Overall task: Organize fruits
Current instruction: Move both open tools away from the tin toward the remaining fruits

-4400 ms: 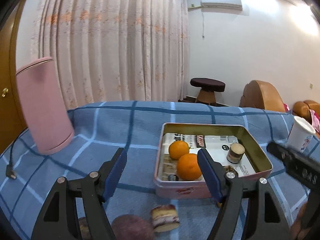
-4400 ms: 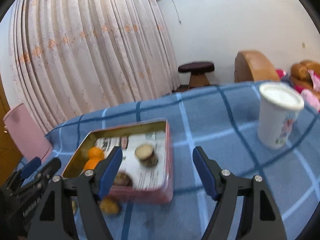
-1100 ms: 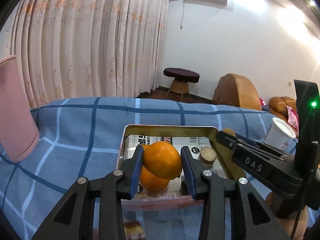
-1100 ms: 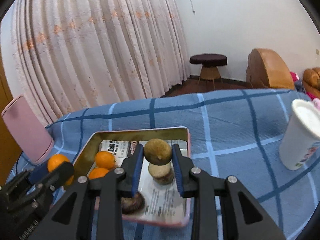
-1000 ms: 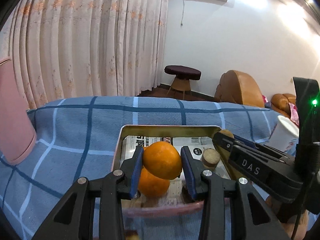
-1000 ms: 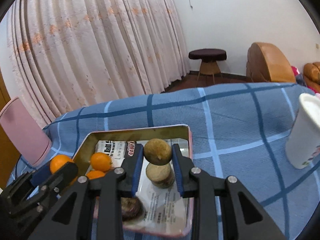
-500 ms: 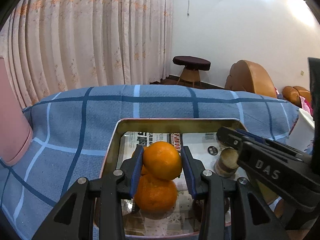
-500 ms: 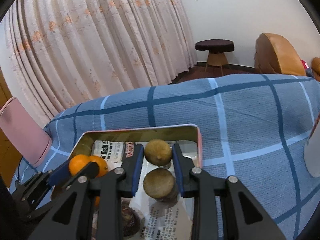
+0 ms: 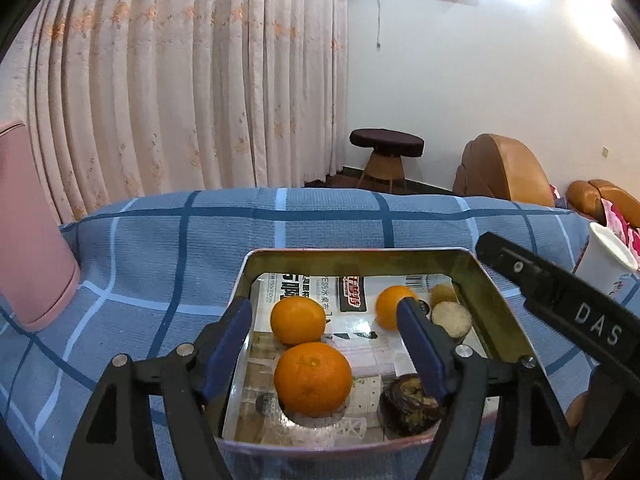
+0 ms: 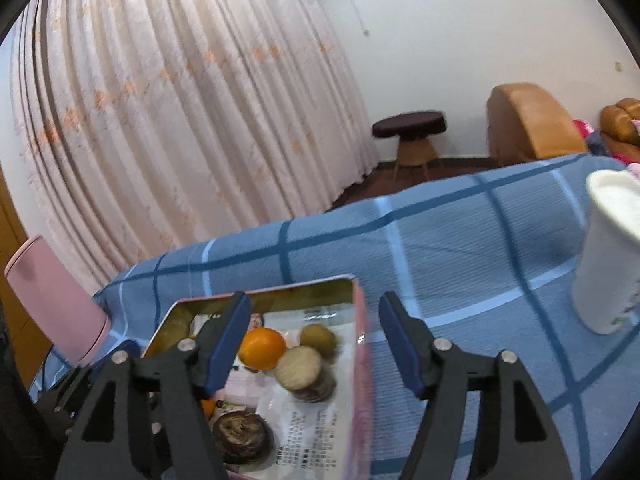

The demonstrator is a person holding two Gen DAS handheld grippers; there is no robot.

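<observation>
Now opening, both empty: left gripper (image 9: 324,334) tilted down over glossy round oranges (image 9: 313,379) inside metal tin (image 9: 360,255); right gripper (image 10: 314,334) over tin's right wall, kiwi (image 10: 318,339) inside.

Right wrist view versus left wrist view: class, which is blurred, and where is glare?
Right wrist view: motion blur smears the tin and white cup. Left wrist view: sharp; glare on the wall at upper right.

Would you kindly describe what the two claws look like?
Both the left claw and the right claw have black, angular plastic arms with silver screws and flat blue pads. White letters "DAS" mark the right claw's side, seen in the left view.
</observation>
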